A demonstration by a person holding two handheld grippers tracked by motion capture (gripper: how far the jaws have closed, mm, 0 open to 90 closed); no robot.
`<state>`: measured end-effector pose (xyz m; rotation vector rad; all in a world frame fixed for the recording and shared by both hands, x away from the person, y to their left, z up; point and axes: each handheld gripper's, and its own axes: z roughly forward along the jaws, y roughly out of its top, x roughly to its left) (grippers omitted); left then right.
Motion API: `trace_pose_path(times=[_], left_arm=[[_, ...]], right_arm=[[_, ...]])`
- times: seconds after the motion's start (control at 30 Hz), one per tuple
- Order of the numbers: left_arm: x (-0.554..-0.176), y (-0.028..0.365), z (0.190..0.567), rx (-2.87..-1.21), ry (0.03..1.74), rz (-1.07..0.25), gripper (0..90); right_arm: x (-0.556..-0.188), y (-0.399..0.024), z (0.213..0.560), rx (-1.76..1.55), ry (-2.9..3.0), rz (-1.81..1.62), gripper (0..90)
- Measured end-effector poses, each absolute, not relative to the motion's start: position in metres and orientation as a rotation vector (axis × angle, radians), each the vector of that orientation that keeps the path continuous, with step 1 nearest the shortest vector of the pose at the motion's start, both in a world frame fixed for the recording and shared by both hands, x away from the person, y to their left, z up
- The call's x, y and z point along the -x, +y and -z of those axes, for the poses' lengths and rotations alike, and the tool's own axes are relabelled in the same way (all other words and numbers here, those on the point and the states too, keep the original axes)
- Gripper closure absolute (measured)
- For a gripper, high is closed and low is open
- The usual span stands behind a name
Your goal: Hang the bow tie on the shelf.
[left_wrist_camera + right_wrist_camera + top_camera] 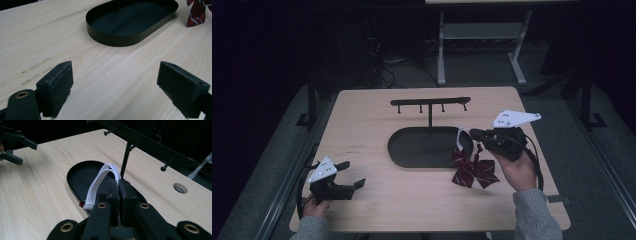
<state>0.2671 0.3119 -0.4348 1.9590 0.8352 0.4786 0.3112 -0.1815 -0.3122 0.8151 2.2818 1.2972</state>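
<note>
A dark red bow tie (474,170) with thin pale stripes hangs from its white strap (460,138), its lower edge at or just above the light wooden table (377,200); whether it touches the surface cannot be told. It sits just beside the right end of the black oval tray (412,159), below and to the left of the right gripper (473,134) in the high view. That gripper's jaws are pressed together on the strap: in the right gripper view the two pads meet with the white strap (100,182) looping out of them, up and over to the left, then down to a small red bit at its lower end. The bow itself hangs under the jaws, out of sight there. The person's hand (517,172) holds the gripper body from the near side, a grey sleeve behind it.

Beyond the tray's far rim stands a thin black post carrying a horizontal hanger bar (430,102) with small pegs pointing down; in the right gripper view the post rises right behind the closed jaws.

Well apart, near the table's front left corner, the left gripper (354,174) rests low over the wood, jaws spread wide with nothing between them. Its own view shows bare tabletop between the pads (56,86), the tray (125,40) ahead, and the bow tie (197,12) at the upper right edge.
</note>
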Motion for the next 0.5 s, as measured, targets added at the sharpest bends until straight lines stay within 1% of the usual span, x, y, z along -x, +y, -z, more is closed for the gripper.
trace_pose_path(times=[0.5], left_arm=[[-0.267,0.311,0.435,-1.962,0.837,-0.472,13.0]], right_arm=[[-0.322,-0.169,0.302,-0.785,2.282,-1.315,86.8]])
